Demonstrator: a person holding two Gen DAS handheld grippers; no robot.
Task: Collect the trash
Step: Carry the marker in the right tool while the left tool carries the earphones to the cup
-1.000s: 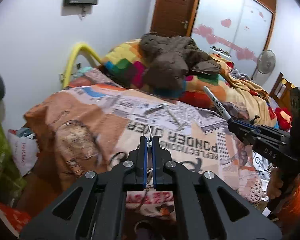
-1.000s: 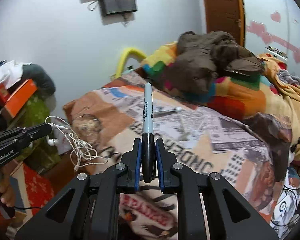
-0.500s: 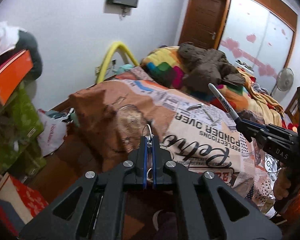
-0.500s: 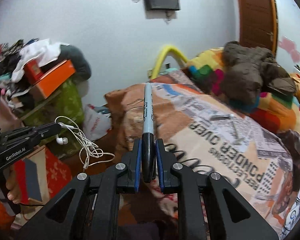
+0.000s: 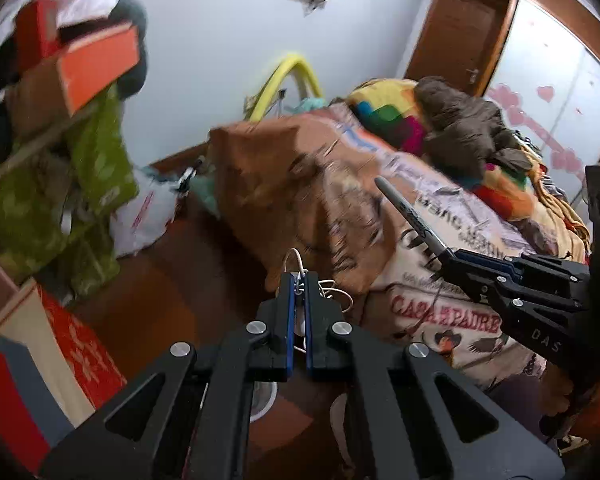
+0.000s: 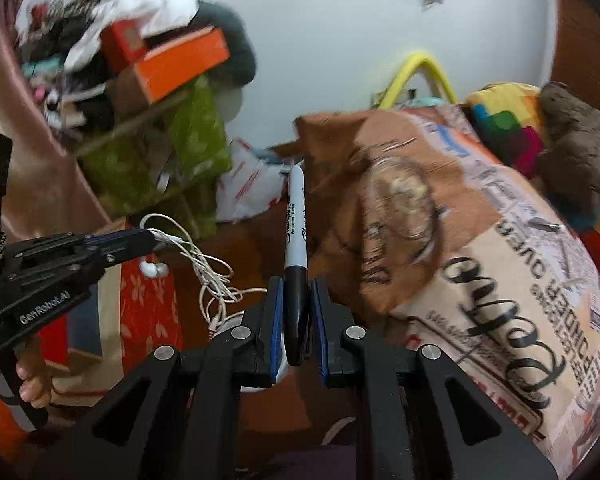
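- Left gripper [image 5: 299, 280]: jaws together on a tangle of white earphones [image 6: 204, 264]. The pinch falls on a bunch of the cord, so most of it hangs free below and to the side, with an earbud dangling under the fingers in the right wrist view.
- Right gripper [image 6: 296, 292]: jaws clamped on the dark cap end of a marker [image 6: 295, 216]. The pale barrel stands straight out past the fingertips, in line with the fingers; a grip at one end leaves the long body clear, probably so it can drop freely on release.
- Position of the task's things: both are held in the air over the gap between bed and shelf, neither touching any surface. The two grippers point downward, side by side but apart.
- Bin: a pale round rim shows faintly low between the fingers in both views; whether it is a bin cannot be told.
- Bed [image 5: 440, 240]: covered by a printed spread with brown patches and lettering; a multicoloured blanket and a brown garment [image 5: 460, 120] are heaped at its far end.
- Floor [image 5: 172, 292]: dark brown, with a white plastic bag [image 5: 148, 216] lying against the wall.
- Shelf [image 6: 152, 144]: draped in green cloth, piled with an orange box [image 6: 180, 64] and loose clothing.
- Room: pale wall, yellow hoop [image 5: 288, 76], wooden door, wardrobe with pink hearts.
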